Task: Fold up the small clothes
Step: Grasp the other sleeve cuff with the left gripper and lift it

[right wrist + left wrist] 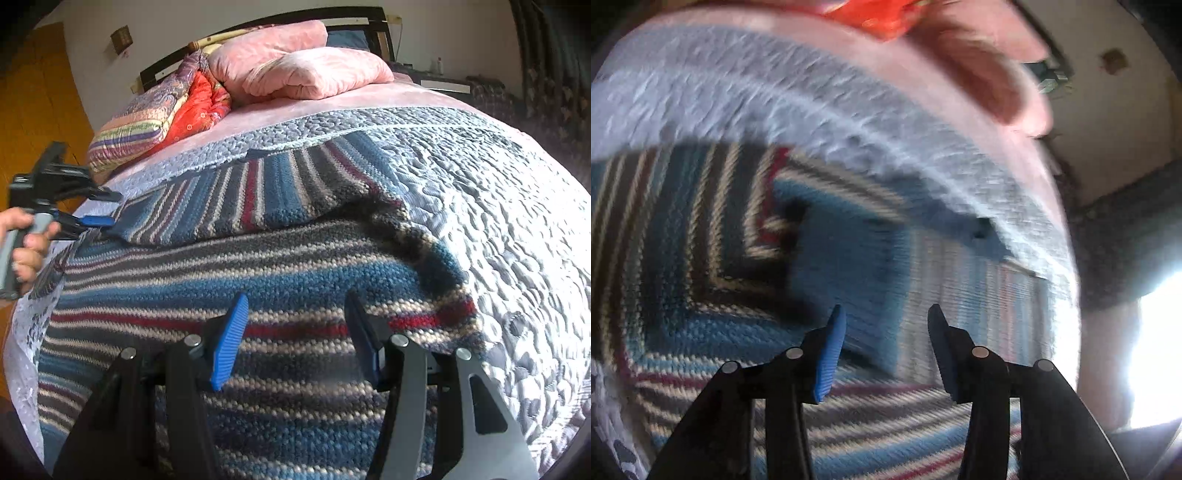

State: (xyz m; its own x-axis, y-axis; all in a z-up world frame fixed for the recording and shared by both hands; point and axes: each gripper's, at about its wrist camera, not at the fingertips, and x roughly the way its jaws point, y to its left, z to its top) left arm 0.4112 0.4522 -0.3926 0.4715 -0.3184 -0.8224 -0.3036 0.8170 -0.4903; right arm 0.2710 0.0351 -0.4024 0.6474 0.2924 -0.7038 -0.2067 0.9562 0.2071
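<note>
A knitted garment point(258, 266) striped in blue, grey, cream and red lies spread on the bed. Its far part point(280, 184) is turned so its stripes run crosswise over the rest. My right gripper point(296, 297) hovers open just over the near striped area, nothing between its blue pads. At the garment's left edge my left gripper point(114, 208), held by a hand point(26, 243), stands open. The left wrist view is blurred. It shows the left gripper point(886, 308) open above the same garment point(701, 240), gripping nothing.
A grey-blue quilted bedspread point(498, 221) covers the bed around the garment. Pink pillows point(303, 70), a multicoloured folded quilt point(147, 122) and a red cloth point(199, 107) sit at the headboard end. A wooden door point(37, 92) is left; a bright window point(1156, 350) glares.
</note>
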